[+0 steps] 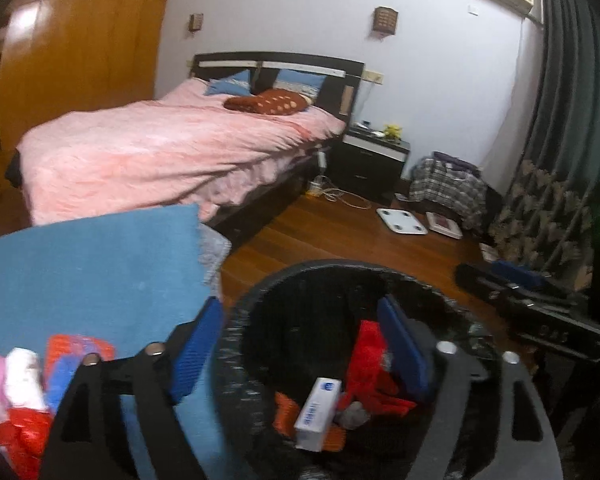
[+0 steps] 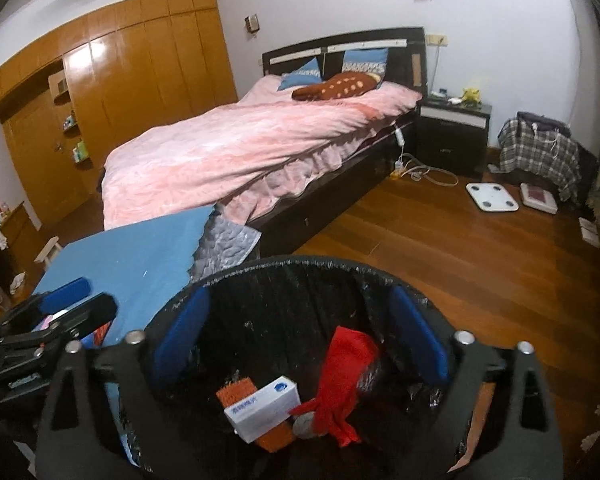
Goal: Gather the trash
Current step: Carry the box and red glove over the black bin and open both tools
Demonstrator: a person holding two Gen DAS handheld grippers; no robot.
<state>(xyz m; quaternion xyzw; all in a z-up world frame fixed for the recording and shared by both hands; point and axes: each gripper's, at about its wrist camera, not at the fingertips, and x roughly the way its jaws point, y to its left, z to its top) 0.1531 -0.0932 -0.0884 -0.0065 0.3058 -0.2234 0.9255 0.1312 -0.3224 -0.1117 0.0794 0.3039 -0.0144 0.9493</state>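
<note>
Both grippers hang with fingers spread and empty — the right gripper over the bin, the left gripper straddling its rim — so reaching for the table's wrappers could tip it.

We find dim indoor light, glare on the wardrobe, strong fisheye bending and dark vignetting at edges, soft motion blur throughout, bin interior in shadow.

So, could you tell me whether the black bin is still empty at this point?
No, the black bin already holds a white box, a red wrapper and an orange piece at its bottom.
</note>
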